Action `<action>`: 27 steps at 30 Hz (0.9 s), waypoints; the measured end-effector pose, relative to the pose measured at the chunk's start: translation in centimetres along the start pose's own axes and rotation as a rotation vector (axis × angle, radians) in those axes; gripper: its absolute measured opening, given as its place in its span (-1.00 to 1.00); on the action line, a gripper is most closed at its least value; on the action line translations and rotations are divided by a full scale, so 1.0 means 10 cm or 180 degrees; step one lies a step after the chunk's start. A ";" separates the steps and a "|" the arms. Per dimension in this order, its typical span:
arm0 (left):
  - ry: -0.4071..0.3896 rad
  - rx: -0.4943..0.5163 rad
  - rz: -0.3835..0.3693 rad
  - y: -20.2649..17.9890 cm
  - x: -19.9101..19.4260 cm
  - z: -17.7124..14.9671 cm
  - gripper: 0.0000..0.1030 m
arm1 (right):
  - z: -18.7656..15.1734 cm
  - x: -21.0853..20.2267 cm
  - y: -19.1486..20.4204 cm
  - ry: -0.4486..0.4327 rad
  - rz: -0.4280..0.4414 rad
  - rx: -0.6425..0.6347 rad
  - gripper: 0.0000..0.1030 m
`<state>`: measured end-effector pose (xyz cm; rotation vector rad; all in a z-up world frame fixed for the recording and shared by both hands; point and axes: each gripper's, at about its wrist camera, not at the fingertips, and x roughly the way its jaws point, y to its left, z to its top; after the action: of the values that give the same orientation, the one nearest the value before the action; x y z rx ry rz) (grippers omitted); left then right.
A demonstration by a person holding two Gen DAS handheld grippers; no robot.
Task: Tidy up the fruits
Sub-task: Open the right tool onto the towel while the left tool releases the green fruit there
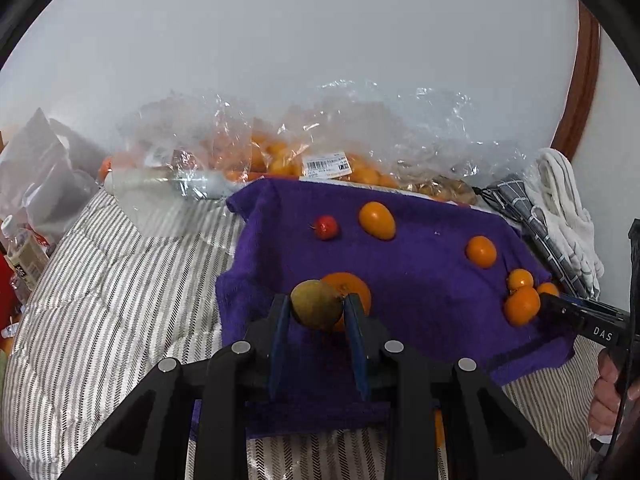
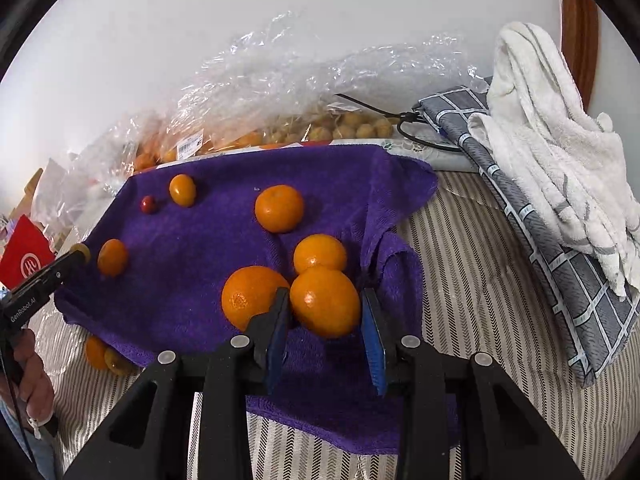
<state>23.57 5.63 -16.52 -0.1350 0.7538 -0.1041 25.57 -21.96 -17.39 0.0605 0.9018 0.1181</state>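
Fruits everywhere: the left claw [image 1: 316, 306] is clamped tight on a greenish-yellow fruit [image 1: 316, 309], just above the purple towel [image 1: 420, 280]. The right claw [image 2: 325, 306] straddles a large orange [image 2: 325, 301], right pad clear of the skin, no grip. Two more oranges [image 2: 250, 296] touch it. A small red fruit [image 1: 326, 227] sits farther back, before the plastic bags [image 1: 320, 148].

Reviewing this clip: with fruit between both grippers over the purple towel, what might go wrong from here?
The left gripper pinches the yellow-green fruit near its fingertips, so it may slip out. The right gripper shows a gap at one pad beside the orange, which may roll into the two oranges touching it. The purple towel overhangs, so rolling fruit may drop off.
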 end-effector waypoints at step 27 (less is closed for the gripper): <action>0.0285 -0.0058 0.0071 0.04 0.13 -0.02 -0.47 | -0.04 -0.21 0.04 -0.0268 -0.0032 0.0106 -0.10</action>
<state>24.40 5.79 -17.55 -0.1401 0.8456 -0.0825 23.96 -21.88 -15.95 0.0911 0.8201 0.0905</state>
